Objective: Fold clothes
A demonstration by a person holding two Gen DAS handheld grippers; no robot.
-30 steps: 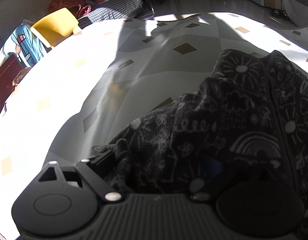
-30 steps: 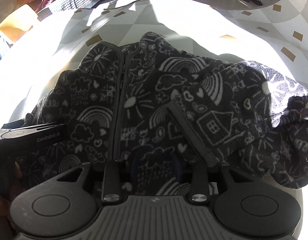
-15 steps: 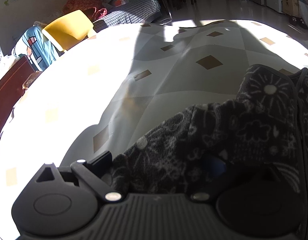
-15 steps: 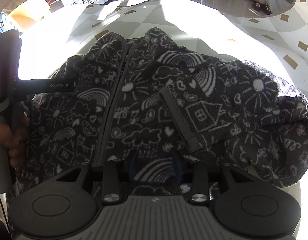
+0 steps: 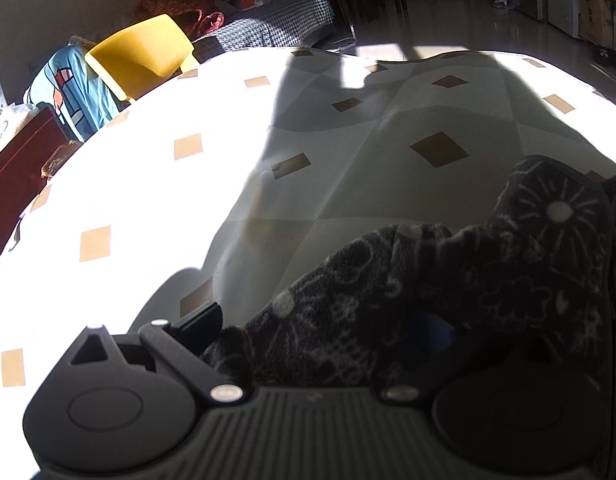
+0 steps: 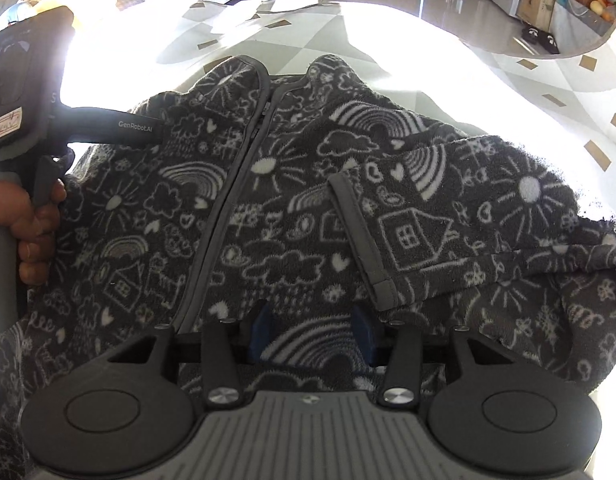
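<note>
jacket (image 6: 291,216), a dark fleece printed with white rainbows, suns, clouds and houses, lies front up and zipped on the desk (image 5: 348,184), which wears a pale cloth with tan squares. its right sleeve (image 6: 468,224) is already folded across the chest, grey cuff near the zip. i read this as the sleeve-folding step, half done. my right gripper (image 6: 314,334) has just been opening its jaws; the blue pads stand apart over the hem with fleece below them but nothing pinched. my left gripper (image 5: 336,344) is buried in the bunched left sleeve (image 5: 388,280) at the jacket's edge; i judge it clamped on that sleeve, though one finger is hidden. next i'd carry the left sleeve inward over the chest, keeping it flat, while the right gripper stays clear.
</note>
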